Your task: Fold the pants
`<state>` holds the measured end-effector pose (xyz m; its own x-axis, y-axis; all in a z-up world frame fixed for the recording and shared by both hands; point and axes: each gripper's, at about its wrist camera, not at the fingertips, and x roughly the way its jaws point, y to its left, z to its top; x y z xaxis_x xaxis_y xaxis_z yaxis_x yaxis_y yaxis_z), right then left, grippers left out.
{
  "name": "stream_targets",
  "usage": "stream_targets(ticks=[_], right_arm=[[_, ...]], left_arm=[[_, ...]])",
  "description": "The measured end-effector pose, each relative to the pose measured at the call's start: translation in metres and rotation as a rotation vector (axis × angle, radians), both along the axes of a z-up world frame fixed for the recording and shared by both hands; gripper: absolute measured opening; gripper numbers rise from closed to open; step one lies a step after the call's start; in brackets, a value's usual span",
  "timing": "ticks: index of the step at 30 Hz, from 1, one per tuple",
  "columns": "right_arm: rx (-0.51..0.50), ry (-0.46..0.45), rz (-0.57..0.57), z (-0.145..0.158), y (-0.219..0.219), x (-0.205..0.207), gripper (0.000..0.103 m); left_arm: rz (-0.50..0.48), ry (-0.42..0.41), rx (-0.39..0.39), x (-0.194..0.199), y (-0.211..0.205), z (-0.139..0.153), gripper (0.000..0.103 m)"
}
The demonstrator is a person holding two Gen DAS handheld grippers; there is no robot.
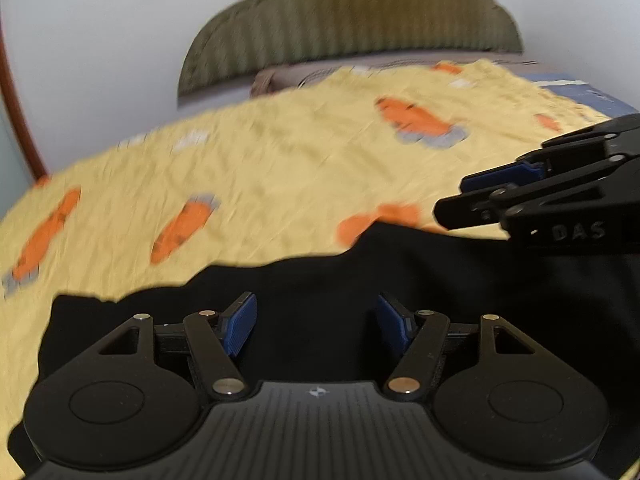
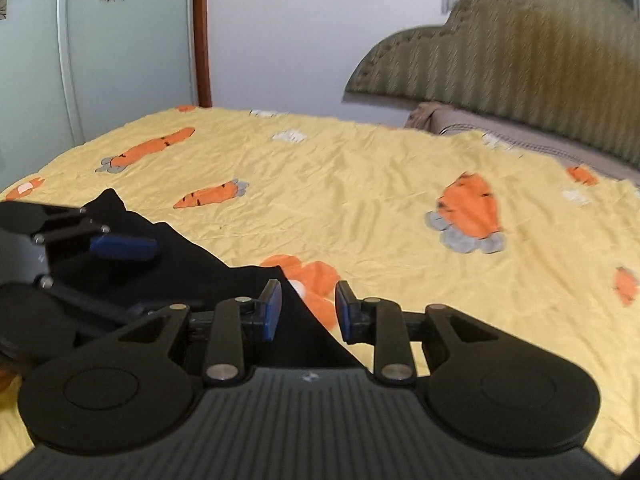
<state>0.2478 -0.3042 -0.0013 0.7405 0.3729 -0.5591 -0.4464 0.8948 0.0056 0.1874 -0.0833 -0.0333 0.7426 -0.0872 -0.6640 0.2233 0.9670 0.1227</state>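
Lying on the yellow carrot-print bedspread, the black pants spread beneath both tongs: left tongs wide apart, right tongs narrower, gripping nothing.

Beneath our left hand-held gripper, black with ribbed blue pads, lie plain black pants. Ahead of both spreads a yellow bedsheet printed with orange carrots on grey tops and small white patches. Our right hand-held gripper is black too, its pads blue. Beyond it stands an olive, vertically ribbed headboard; the wall is white.
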Motion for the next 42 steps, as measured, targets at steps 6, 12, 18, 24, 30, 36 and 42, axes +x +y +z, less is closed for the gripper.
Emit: stream_targets(ticks=[6,12,18,24,30,36,42], right_arm=[[0.042,0.113,0.066,-0.023,0.018,0.041,0.025],[0.097,0.218,0.122,-0.042,0.023,0.074,0.026],[0.13,0.234,0.132,-0.045,0.024,0.082,0.008],[0.069,0.129,0.021,-0.035,0.022,0.066,0.0],[-0.065,0.071,-0.025,-0.042,0.045,0.064,0.001],[0.008,0.06,0.008,-0.021,0.034,0.037,0.009],[-0.084,0.11,0.079,-0.05,0.065,0.046,0.008]], left_arm=[[0.055,0.069,-0.116,0.013,0.032,-0.009,0.068],[0.108,0.015,-0.06,0.023,0.043,-0.001,0.07],[0.15,0.04,-0.062,0.035,0.054,-0.008,0.074],[0.174,-0.004,0.025,0.035,0.049,-0.015,0.094],[0.185,-0.025,0.057,0.03,0.049,-0.01,0.096],[0.26,-0.042,0.117,0.04,0.065,-0.011,0.096],[0.282,-0.001,0.022,0.046,0.086,-0.015,0.097]])
